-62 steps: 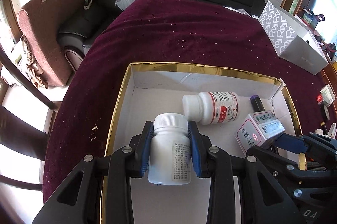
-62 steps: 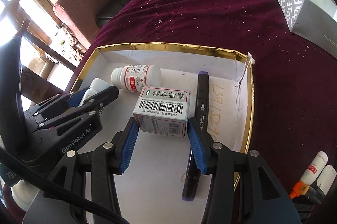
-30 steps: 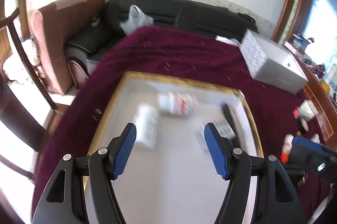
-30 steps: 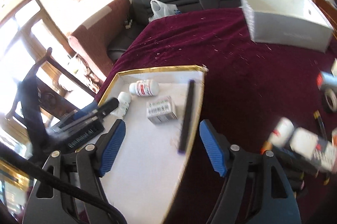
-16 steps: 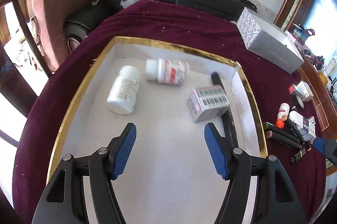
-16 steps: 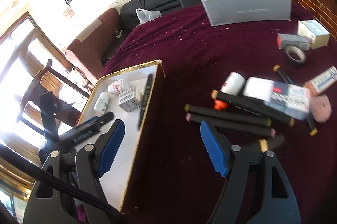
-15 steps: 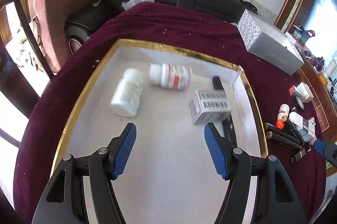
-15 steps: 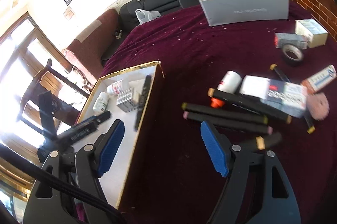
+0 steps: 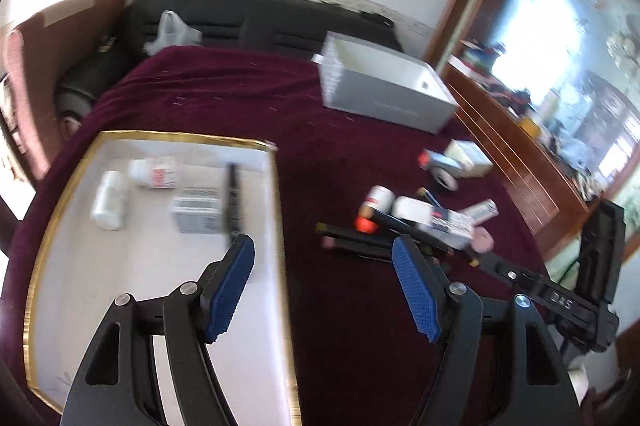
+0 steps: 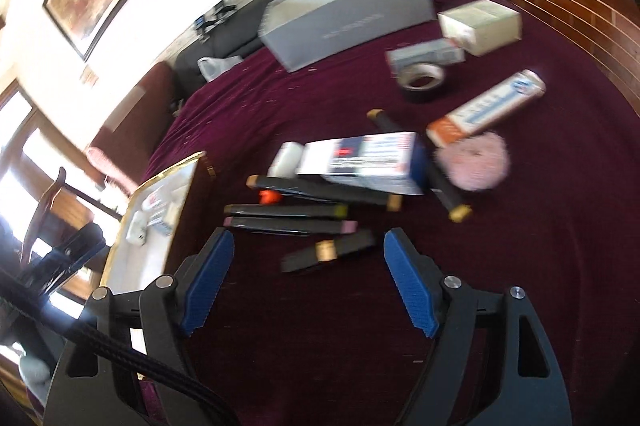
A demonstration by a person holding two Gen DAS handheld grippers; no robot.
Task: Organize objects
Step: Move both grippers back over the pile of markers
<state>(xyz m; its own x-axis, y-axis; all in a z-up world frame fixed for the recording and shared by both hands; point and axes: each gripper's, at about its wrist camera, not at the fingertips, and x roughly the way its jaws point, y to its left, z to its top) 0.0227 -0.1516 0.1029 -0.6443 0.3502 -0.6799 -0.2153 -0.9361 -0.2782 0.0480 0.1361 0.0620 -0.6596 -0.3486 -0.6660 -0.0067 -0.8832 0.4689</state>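
A gold-rimmed white tray (image 9: 276, 185) on the maroon cloth holds a white bottle (image 9: 107, 199), a red-labelled bottle (image 9: 154, 173), a small box (image 9: 198, 214) and a black marker (image 9: 232, 197). My left gripper (image 9: 320, 254) hangs over the tray's right rim, jaws opening, nothing between them. To the right lie several black markers (image 10: 296, 211), a blue-and-white box (image 10: 360, 161), a pink puff (image 10: 472, 161), a tape roll (image 10: 420, 77) and a long carton (image 10: 486, 107). My right gripper (image 10: 308, 246) hovers open above a short marker (image 10: 328, 254), apart from it.
A grey open box (image 9: 384, 93) stands at the cloth's far side, with two small cartons (image 10: 480, 21) beyond the tape roll. A black sofa (image 9: 260, 25) runs along the back wall. A wooden cabinet (image 9: 520, 153) borders the right edge.
Both grippers let go of the white bottle and the small box in the tray, then swung right. The loose markers and boxes now fill the right wrist view.
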